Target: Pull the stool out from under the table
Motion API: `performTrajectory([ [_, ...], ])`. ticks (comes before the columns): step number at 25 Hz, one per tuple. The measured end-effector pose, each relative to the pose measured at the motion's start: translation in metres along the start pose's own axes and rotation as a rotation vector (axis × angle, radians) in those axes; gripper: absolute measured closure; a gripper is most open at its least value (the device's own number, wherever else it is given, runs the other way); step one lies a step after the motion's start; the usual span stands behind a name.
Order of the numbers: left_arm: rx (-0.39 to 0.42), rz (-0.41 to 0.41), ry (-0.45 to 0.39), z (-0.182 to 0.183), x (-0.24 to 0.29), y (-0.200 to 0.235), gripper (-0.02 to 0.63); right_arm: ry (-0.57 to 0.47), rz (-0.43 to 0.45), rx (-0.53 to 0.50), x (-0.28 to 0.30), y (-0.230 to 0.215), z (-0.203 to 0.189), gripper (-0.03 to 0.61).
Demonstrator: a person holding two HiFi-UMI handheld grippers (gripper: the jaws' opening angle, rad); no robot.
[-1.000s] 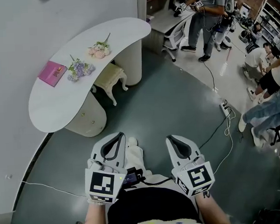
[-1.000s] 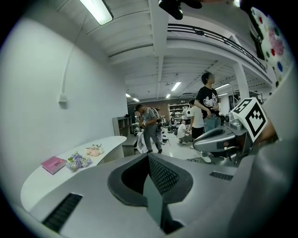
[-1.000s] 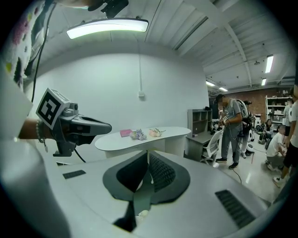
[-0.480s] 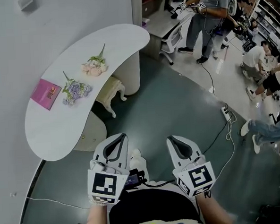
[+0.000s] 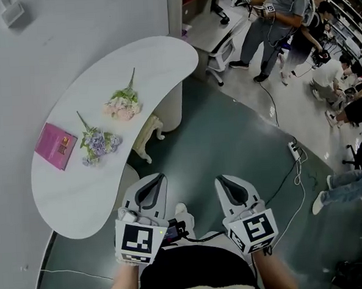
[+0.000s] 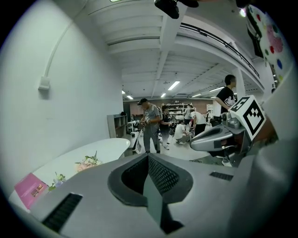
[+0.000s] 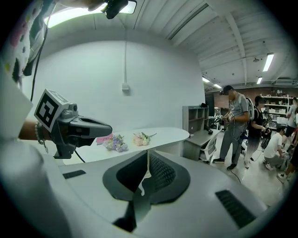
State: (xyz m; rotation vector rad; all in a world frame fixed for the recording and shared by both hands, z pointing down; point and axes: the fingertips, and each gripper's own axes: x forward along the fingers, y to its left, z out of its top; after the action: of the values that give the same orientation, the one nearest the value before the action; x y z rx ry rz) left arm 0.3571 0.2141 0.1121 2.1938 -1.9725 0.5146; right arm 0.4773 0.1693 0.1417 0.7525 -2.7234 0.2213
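Observation:
A cream stool (image 5: 149,136) with carved legs stands tucked under the white curved table (image 5: 157,57); only its near edge and legs show in the head view. Both grippers are held close to my body, well short of the stool, over the dark floor. My left gripper (image 5: 151,180) is shut with nothing between its jaws, and the same shows in its own view (image 6: 148,159). To its right my right gripper (image 5: 225,182) is also shut and empty (image 7: 147,155). The stool is hidden in both gripper views.
On the table lie a pink book (image 5: 56,146), a purple bouquet (image 5: 96,143) and a pink bouquet (image 5: 123,106). A power strip (image 5: 293,151) with cables lies on the floor at the right. Several people and an office chair (image 5: 221,50) are at the far right.
The table has come closer and slid down-left in the head view, and the stool is more hidden under its top. Both grippers stay shut in front of my body.

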Motion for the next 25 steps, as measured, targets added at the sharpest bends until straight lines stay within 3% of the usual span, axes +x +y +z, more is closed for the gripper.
performTrajectory([
  [11,-0.045,-0.005,0.019,-0.009,0.034,0.031,0.597,0.058,0.003,0.018,0.043,-0.011,-0.009,0.538],
  [18,-0.063,0.059,0.045,-0.010,0.051,0.035,0.597,0.080,0.070,0.016,0.064,-0.030,-0.015,0.538],
  [25,-0.131,0.139,0.053,-0.019,0.073,0.034,0.597,0.093,0.154,-0.043,0.090,-0.054,-0.031,0.538],
])
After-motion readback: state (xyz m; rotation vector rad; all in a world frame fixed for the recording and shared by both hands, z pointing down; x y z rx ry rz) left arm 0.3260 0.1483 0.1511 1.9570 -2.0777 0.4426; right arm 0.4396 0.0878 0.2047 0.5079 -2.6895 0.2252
